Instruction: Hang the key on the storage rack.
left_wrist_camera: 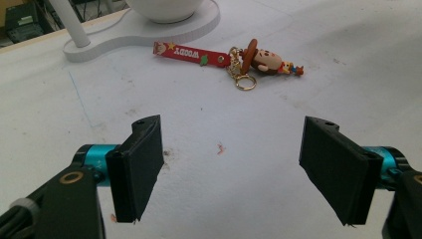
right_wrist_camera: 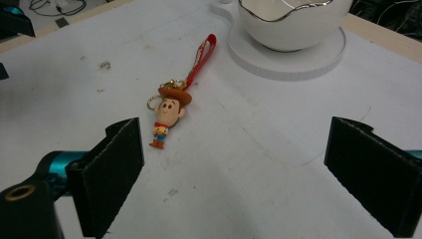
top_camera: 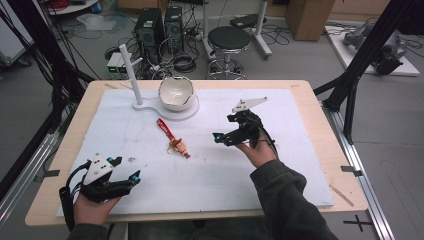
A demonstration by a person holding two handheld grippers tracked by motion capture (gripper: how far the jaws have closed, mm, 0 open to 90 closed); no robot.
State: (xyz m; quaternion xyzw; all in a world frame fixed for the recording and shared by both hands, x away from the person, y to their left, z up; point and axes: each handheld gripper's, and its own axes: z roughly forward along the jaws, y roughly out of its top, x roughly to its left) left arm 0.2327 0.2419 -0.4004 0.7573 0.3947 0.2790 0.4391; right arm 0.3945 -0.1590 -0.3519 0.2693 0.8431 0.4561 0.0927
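The keychain figure [top_camera: 175, 140] is lying flat on the white mat [top_camera: 280, 165], just in front of the bowl [top_camera: 175, 92]. The left gripper [top_camera: 126, 169] and right gripper [top_camera: 223, 137] are both gaping wide, holding nothing, each apart from it.

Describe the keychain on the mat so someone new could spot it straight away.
Start from the white bowl on its round stand at the far side of the white mat. Just in front of it, mid-mat between the two claws, lies the keychain: a red strap, a gold ring and a small cowboy figure in a brown hat. It is the only coloured thing on the mat.
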